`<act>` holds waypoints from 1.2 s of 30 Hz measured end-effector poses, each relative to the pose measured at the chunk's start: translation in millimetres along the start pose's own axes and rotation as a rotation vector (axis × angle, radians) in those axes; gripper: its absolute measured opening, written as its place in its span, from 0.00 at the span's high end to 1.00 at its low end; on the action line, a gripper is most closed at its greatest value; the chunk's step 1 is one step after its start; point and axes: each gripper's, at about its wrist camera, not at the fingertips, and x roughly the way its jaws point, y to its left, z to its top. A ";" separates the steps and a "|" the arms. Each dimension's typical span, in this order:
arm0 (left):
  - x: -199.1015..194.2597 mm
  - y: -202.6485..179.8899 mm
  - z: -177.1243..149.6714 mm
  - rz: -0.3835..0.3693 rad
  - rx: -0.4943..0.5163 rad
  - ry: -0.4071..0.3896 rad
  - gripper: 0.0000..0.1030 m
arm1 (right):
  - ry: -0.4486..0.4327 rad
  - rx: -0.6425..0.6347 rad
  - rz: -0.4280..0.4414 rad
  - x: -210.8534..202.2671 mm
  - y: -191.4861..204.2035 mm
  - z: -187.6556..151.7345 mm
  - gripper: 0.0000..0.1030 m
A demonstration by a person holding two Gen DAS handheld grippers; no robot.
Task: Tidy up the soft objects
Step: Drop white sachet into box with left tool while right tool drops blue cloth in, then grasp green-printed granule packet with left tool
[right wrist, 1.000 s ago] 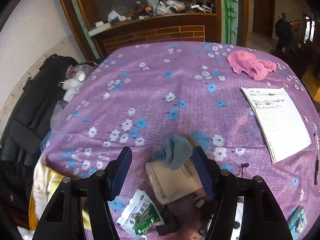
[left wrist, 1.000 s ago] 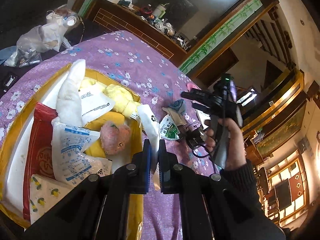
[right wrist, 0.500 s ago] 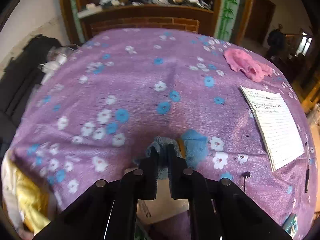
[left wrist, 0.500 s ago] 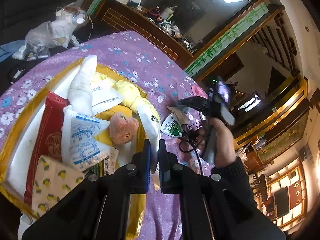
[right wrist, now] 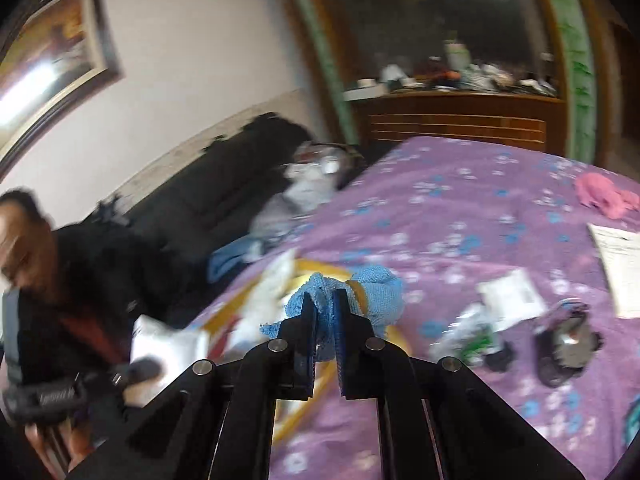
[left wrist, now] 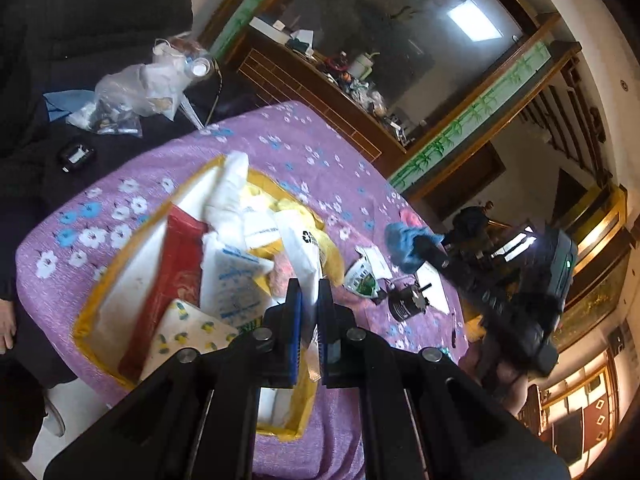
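A yellow box [left wrist: 298, 420] on the purple flowered tablecloth holds several soft packets, a red pouch [left wrist: 168, 280] and white cloths. My left gripper [left wrist: 309, 292] is shut on a white plastic packet [left wrist: 300, 248] with a recycling mark, which hangs over the box. My right gripper [right wrist: 325, 300] is shut on a blue knitted cloth [right wrist: 376, 292], held off the table beside the box's rim [right wrist: 308, 400]. In the left wrist view that blue cloth [left wrist: 404, 244] hangs from the right gripper's tip, to the right of the box.
On the cloth to the right lie a green-and-white packet [right wrist: 468, 332], a white packet [right wrist: 508, 292], a black motor-like part [right wrist: 564, 340], a sheet of paper [right wrist: 616, 264] and a pink cloth [right wrist: 604, 196]. A person in dark clothes sits at the left, by a dark sofa with bags.
The right gripper's jaws closed on the blue cloth, lifted it and swung it left toward the box. The left gripper drew back a little, still gripping the white packet.
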 end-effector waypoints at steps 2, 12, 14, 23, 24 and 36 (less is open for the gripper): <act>6.0 2.8 3.7 0.006 -0.001 0.003 0.96 | 0.023 -0.009 0.036 8.4 7.3 -8.3 0.93; 85.3 36.3 39.7 0.038 -0.009 0.118 0.96 | 0.112 0.021 0.050 82.7 -2.8 -13.8 0.93; 95.0 40.1 45.0 0.035 -0.005 0.133 0.96 | 0.119 0.028 0.049 102.2 0.0 -1.5 0.92; 123.2 49.0 43.4 0.187 0.096 0.212 0.66 | 0.160 0.041 0.090 144.7 5.5 -6.2 0.78; 121.5 45.6 41.1 0.194 0.113 0.211 0.54 | 0.162 0.045 0.096 145.3 5.8 -7.0 0.72; 90.4 -10.0 -0.5 0.320 0.271 0.122 0.28 | 0.011 0.160 0.092 60.0 -42.2 -30.3 0.23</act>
